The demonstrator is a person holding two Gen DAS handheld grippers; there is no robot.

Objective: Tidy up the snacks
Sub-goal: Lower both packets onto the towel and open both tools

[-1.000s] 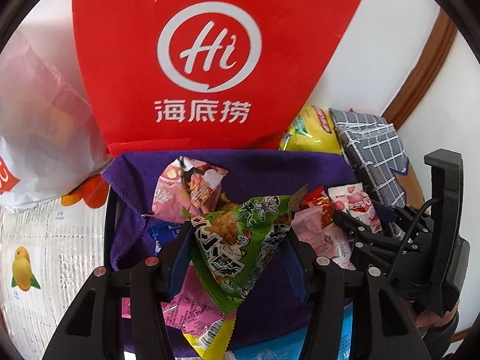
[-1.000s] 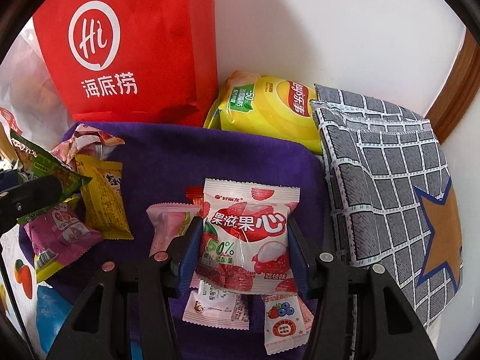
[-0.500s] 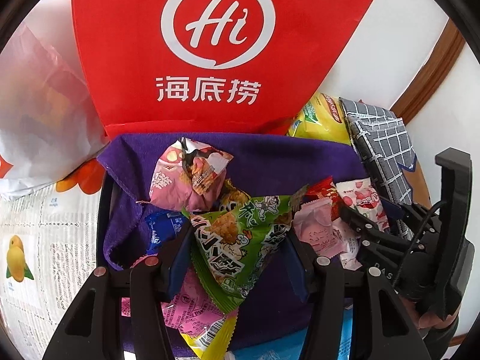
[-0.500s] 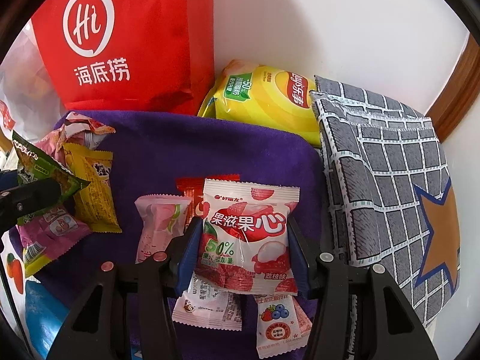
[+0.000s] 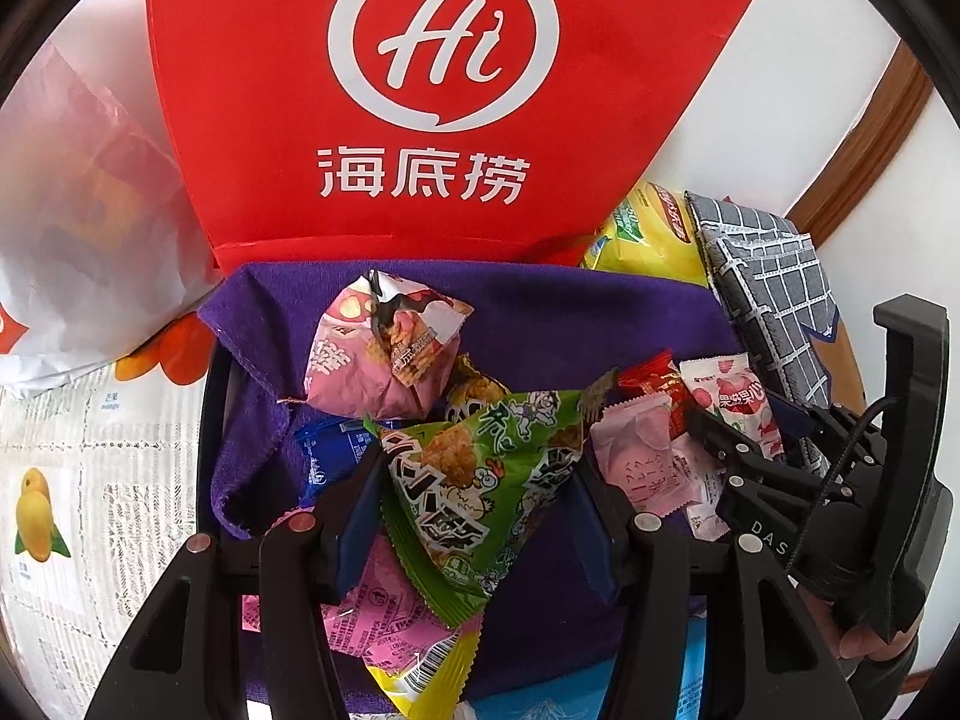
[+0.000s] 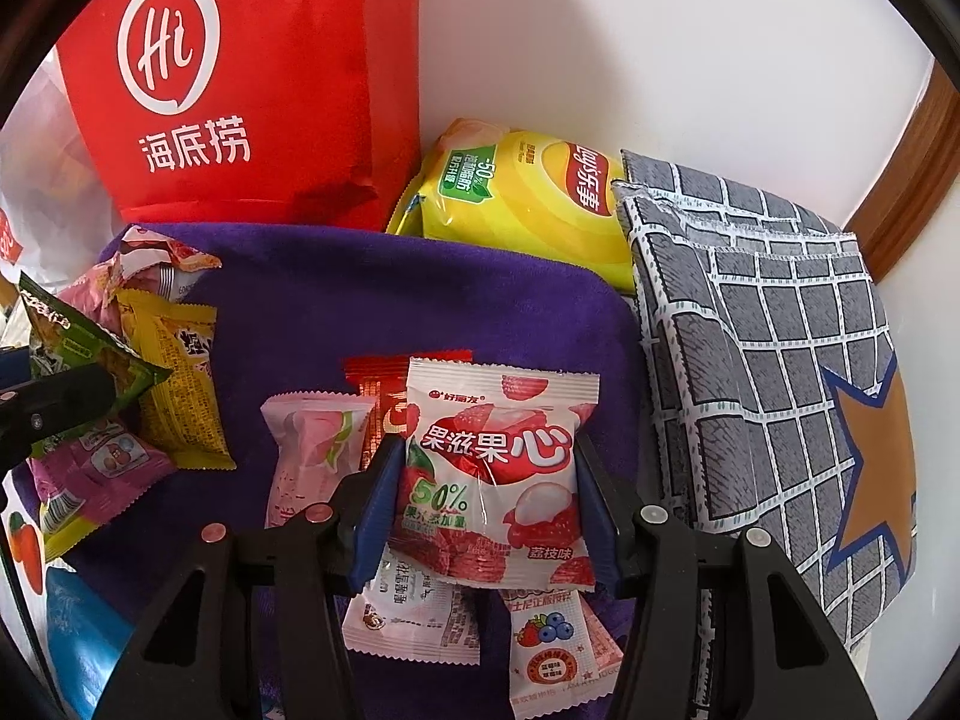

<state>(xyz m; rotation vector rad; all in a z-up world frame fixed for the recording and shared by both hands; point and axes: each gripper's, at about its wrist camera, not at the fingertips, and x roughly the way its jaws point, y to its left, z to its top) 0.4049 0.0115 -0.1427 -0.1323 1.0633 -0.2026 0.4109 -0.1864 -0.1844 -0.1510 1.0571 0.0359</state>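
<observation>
My left gripper is shut on a green snack packet, held over a purple cloth strewn with snacks. A crumpled pink packet and a blue one lie behind it. In the right wrist view my right gripper is shut on a white and red lychee gummy packet above the same purple cloth. A pink packet, a red one and a yellow one lie close by. The green packet in the left gripper shows at the left edge.
A red paper bag stands against the white wall behind the cloth. A yellow chip bag and a grey checked fabric pouch lie at the right. A white plastic bag sits at the left on printed paper.
Both views have tipped down slightly, so the red bag and snacks sit a little lower and nearer. Both packets stay gripped.
</observation>
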